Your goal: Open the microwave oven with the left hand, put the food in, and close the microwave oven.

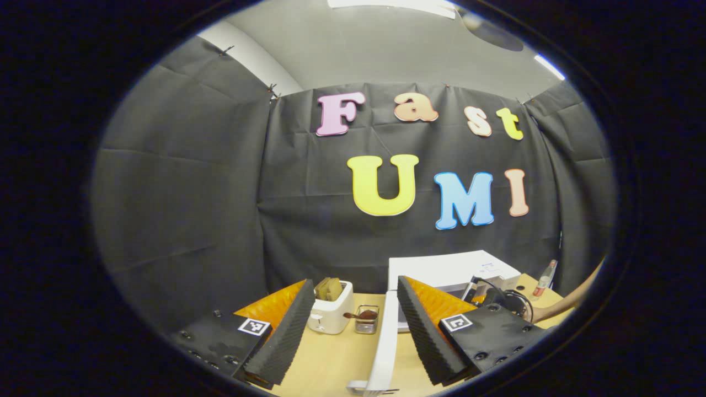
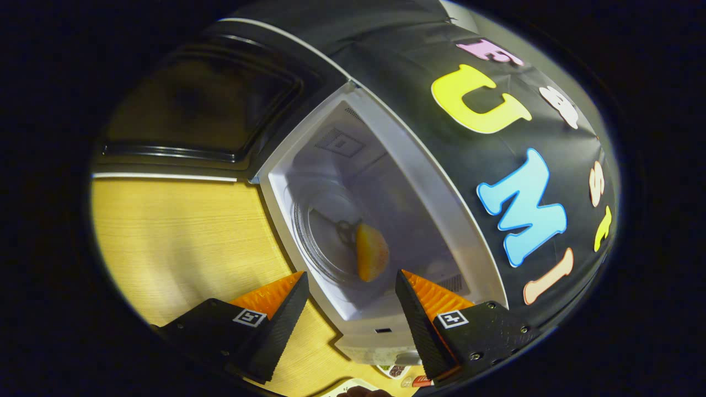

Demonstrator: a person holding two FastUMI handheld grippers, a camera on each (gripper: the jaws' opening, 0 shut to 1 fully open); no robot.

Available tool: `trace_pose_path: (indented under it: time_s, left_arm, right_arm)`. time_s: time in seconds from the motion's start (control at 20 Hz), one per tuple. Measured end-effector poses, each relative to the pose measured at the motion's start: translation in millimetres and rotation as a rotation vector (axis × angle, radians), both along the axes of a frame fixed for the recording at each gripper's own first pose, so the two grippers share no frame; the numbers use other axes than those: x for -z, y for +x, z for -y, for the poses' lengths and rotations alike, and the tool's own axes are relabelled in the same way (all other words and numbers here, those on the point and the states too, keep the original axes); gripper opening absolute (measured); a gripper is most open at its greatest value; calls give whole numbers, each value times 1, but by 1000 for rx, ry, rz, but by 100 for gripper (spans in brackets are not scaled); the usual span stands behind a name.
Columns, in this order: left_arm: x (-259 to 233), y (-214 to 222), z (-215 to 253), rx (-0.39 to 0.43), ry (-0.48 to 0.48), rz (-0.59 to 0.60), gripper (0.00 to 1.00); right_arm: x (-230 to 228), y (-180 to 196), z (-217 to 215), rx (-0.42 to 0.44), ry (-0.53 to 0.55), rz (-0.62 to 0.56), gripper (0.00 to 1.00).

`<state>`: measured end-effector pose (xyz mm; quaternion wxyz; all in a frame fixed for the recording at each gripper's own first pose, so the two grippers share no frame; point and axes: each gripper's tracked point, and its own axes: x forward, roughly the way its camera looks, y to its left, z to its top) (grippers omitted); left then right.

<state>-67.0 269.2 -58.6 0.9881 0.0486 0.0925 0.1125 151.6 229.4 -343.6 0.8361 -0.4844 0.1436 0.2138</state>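
We see the food (image 2: 370, 252), a yellow-orange piece, lying on the round glass turntable (image 2: 325, 237) inside the microwave oven (image 2: 441, 204), whose door (image 2: 198, 105) is swung fully open to the side. Our right claw (image 2: 351, 309) sits just in front of the cavity mouth with its jaws spread wide and nothing between them; the food lies apart from both fingers.

In the left gripper view the microwave oven (image 1: 447, 270) stands on the pale wooden surface (image 1: 336, 358), and its open door (image 1: 386, 342) juts edge-on between the fingers of our left claw (image 1: 353, 331), which is also wide and holds nothing. Left of the door we find a white toaster (image 1: 331, 309) with slices in its slots and a small glass jar (image 1: 367, 320) just beside it. A bottle (image 1: 545, 278) stands at the far right, near a person's forearm (image 1: 568, 300).
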Motion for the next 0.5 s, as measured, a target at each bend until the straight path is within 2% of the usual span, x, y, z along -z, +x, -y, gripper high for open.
trace_pose_path:
  time_s: [0.15, 0.25, 0.35, 0.5]
  left_arm:
    - [0, 11, 23, 38, -22, 15, 100]
    - [-1, 18, 39, 63, -28, 25, 94]
    - [0, 24, 57, 88, -39, 31, 100]
    - [6, 36, 87, 132, -58, 35, 97]
  right_arm:
    - [-19, -26, 19, 43, 84, -3, 97]
    - [-31, -45, 33, 83, 139, -12, 97]
    - [-51, -62, 45, 119, 211, 11, 97]
    - [-79, -87, 57, 180, 330, 15, 96]
